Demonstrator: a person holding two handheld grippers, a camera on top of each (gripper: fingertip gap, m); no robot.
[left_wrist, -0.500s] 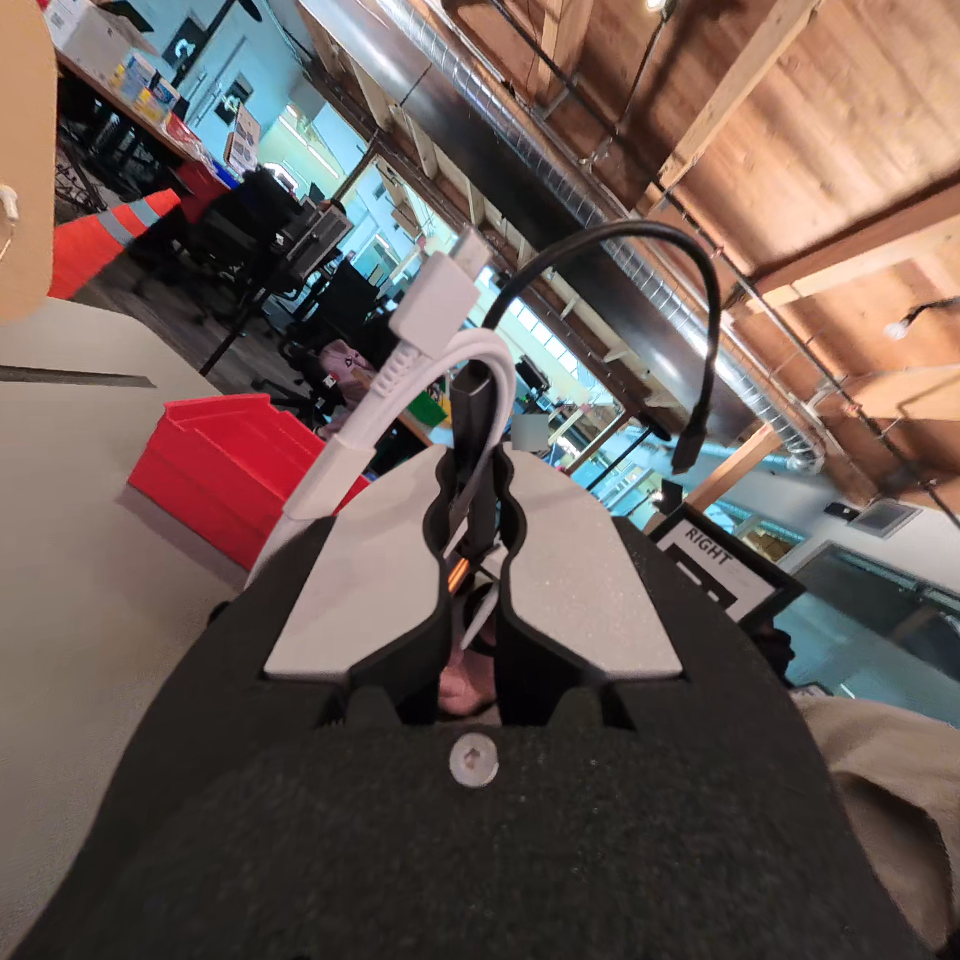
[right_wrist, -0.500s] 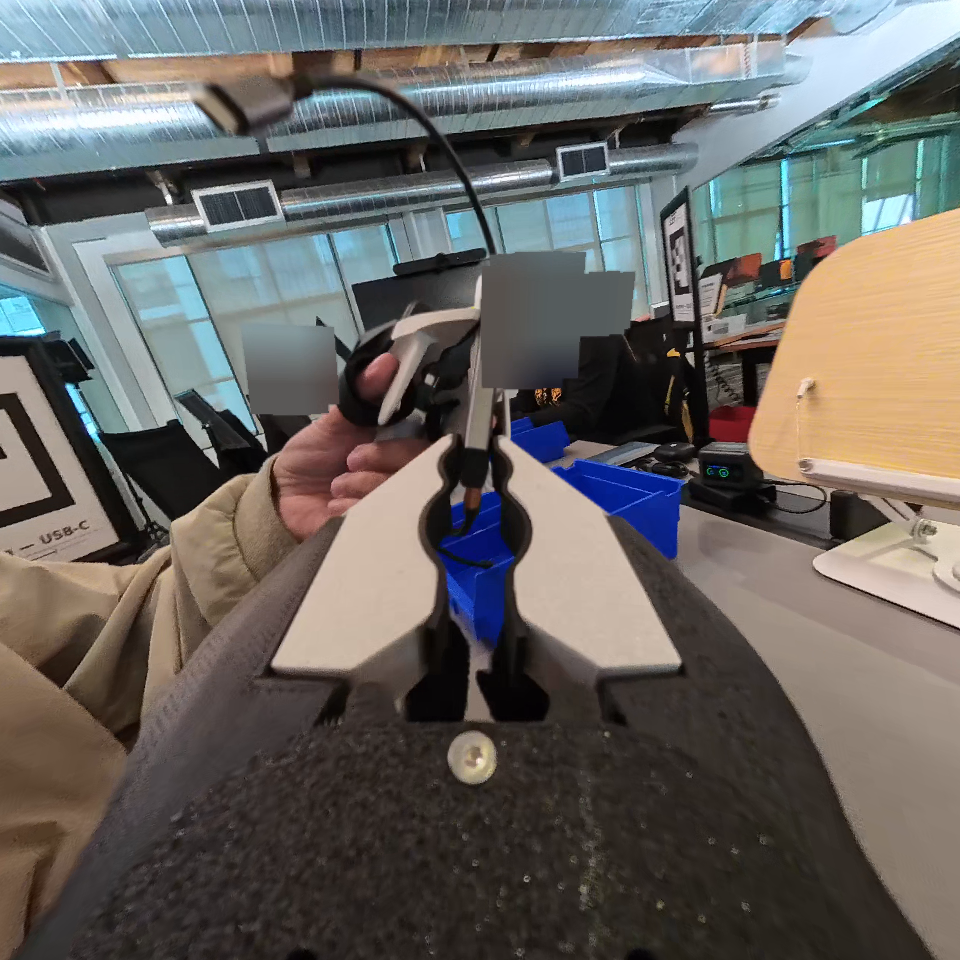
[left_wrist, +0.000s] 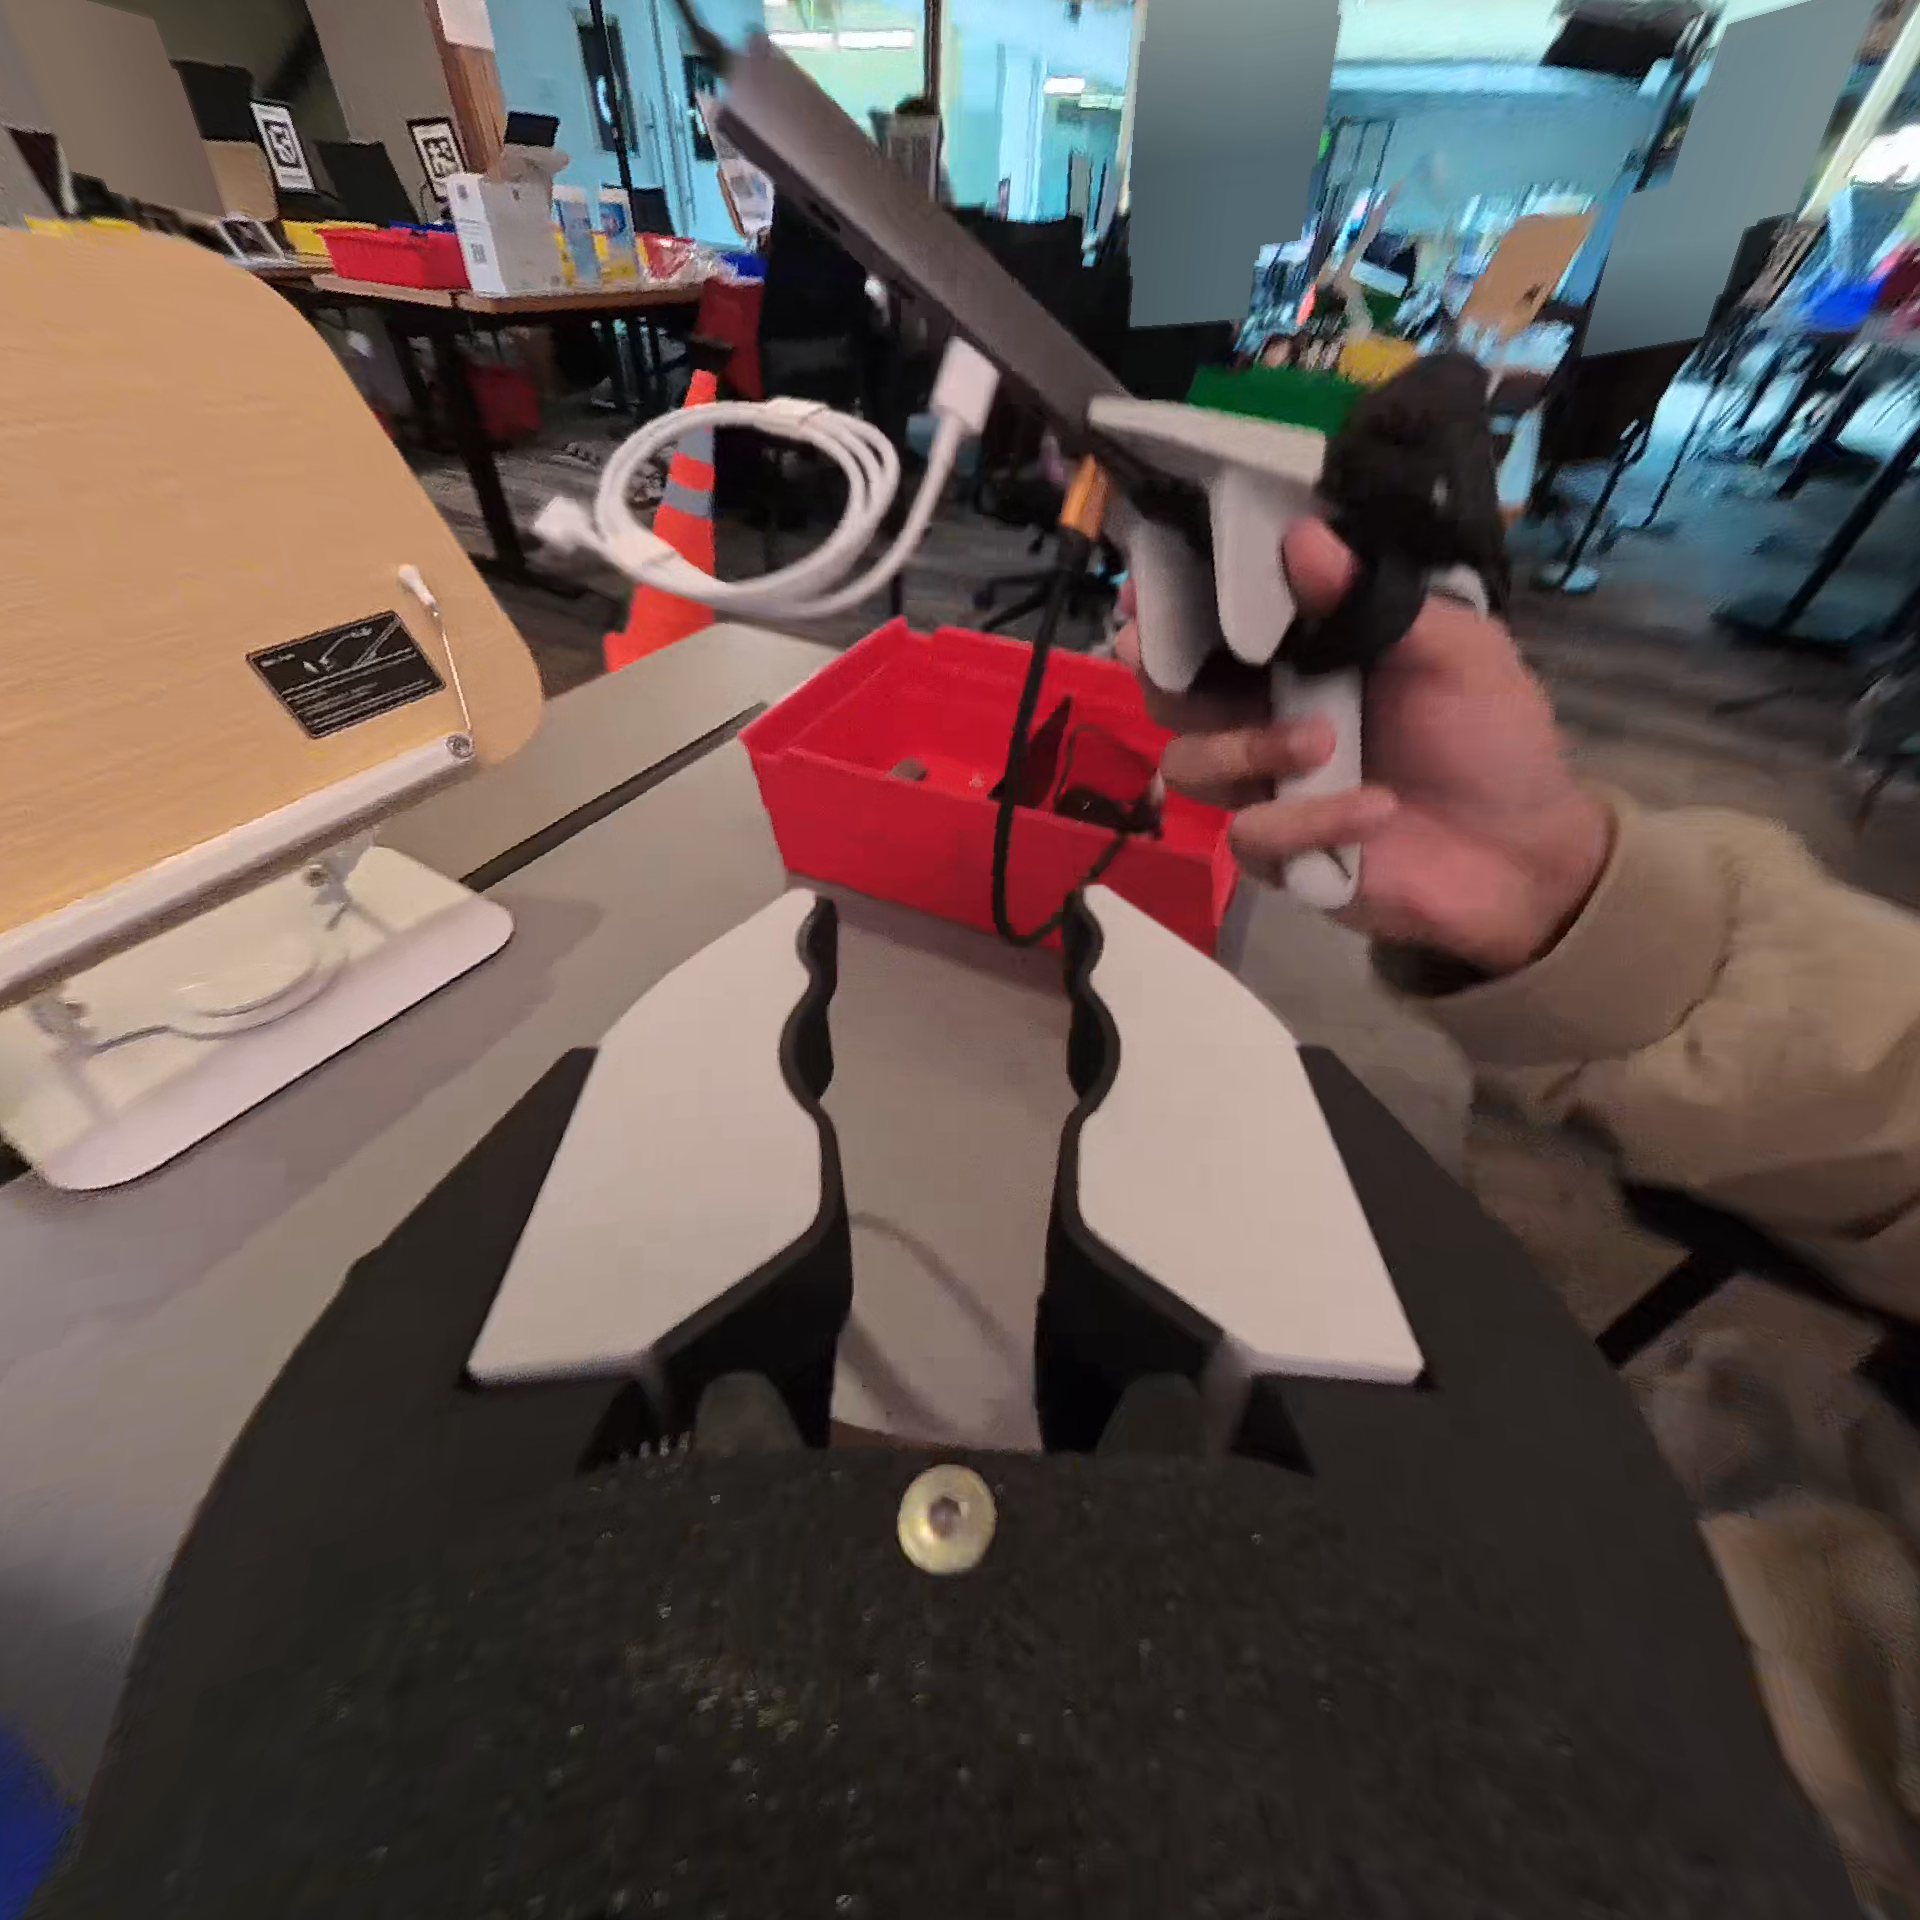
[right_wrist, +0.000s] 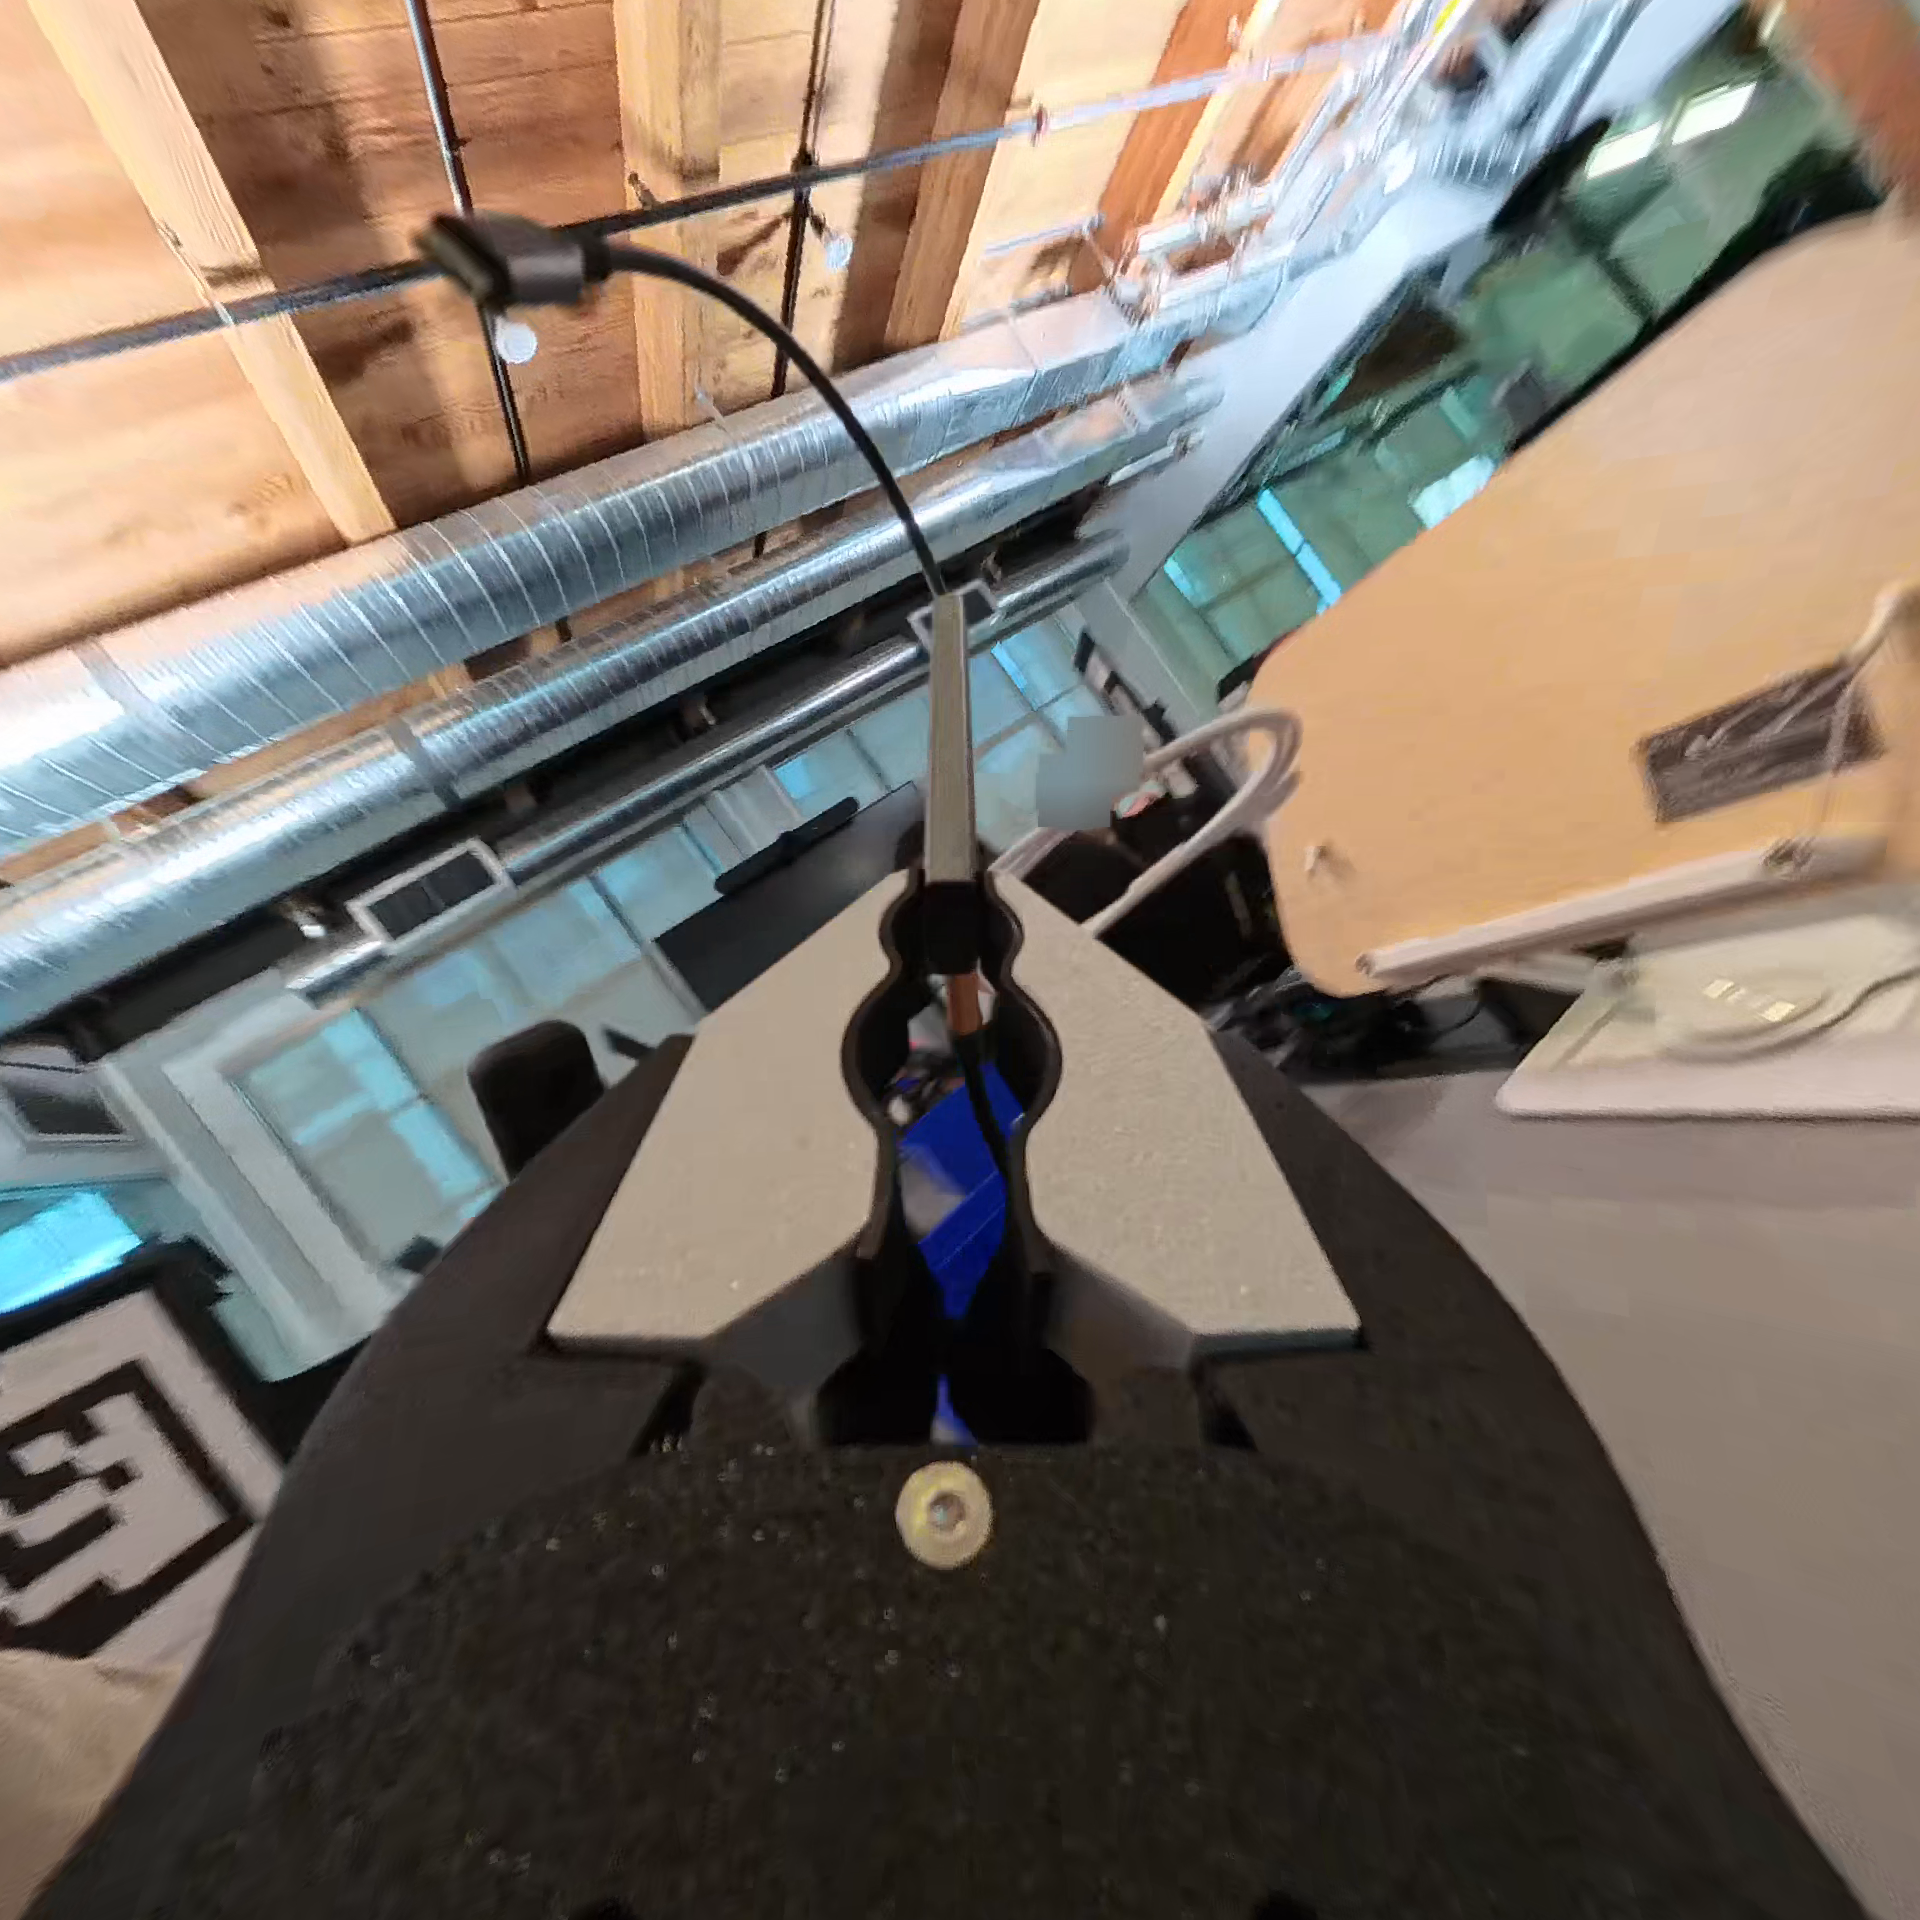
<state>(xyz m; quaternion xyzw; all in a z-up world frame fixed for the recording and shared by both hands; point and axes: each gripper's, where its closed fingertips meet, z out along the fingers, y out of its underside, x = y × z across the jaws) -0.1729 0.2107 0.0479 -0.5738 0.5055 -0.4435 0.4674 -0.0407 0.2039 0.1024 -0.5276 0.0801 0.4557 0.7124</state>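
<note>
The left claw is spread wide, with nothing between its two grey fingers. A thin black cord hangs just in front of its right fingertip; I cannot tell if they touch. Through the gap you see the flat grey bench.

The right claw is pressed together, pinching a long flat dark grey bar by its end. In the left wrist view this claw sits in the upper right of the frame, held by a hand in a tan sleeve, and the bar slants toward the upper left. A white coiled cable is plugged into the bar's side and hangs in the air. The black cord drops from an orange plug at the bar's pinched end toward a red plastic box on the bench, in the middle of the frame.

At the left stands a light wooden board on a white stand. Behind it are an orange cone, tables and chairs. The right wrist view shows wooden ceiling beams and shiny silver pipes.
</note>
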